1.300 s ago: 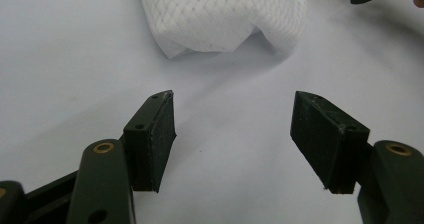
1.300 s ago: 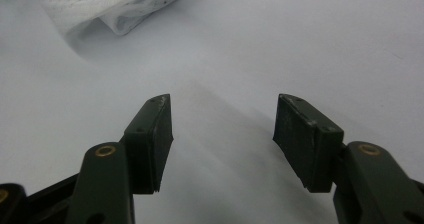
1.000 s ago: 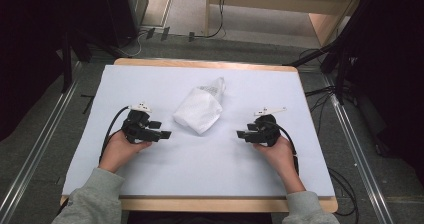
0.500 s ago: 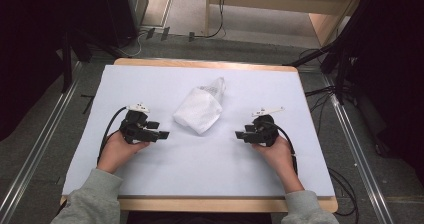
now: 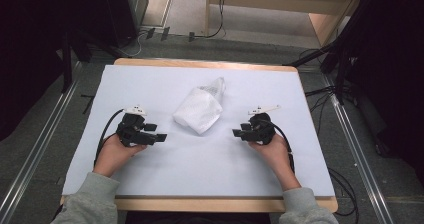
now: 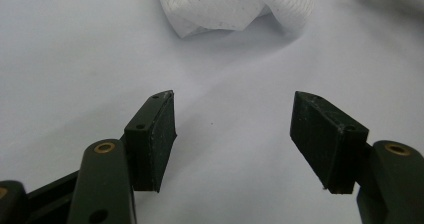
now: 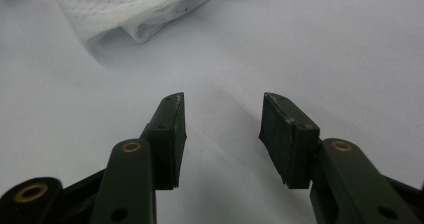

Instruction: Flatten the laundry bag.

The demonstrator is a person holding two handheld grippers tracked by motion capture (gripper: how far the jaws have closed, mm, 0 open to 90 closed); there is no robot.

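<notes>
A folded white mesh cloth (image 5: 198, 109) lies in the middle of the white table cover (image 5: 210, 169), with a crumpled clear plastic piece (image 5: 215, 85) at its far end. My left gripper (image 5: 161, 137) rests on the cover to the cloth's left, pointing right, jaws open and empty. In the left gripper view the cloth (image 6: 235, 6) lies ahead of the open gripper (image 6: 232, 129). My right gripper (image 5: 236, 132) sits right of the cloth, pointing left. Its jaws have just been closing but stand apart with nothing between them (image 7: 222, 129); the cloth (image 7: 130, 4) lies beyond.
The table (image 5: 200, 64) has a wooden rim around the white cover. Cables (image 5: 345, 184) trail off the right side onto the grey floor. Metal rails (image 5: 30, 154) run along both sides. Dark equipment (image 5: 115, 9) stands behind the table.
The right gripper's jaws have narrowed slightly. Both hands stay in the same places beside the cloth.
</notes>
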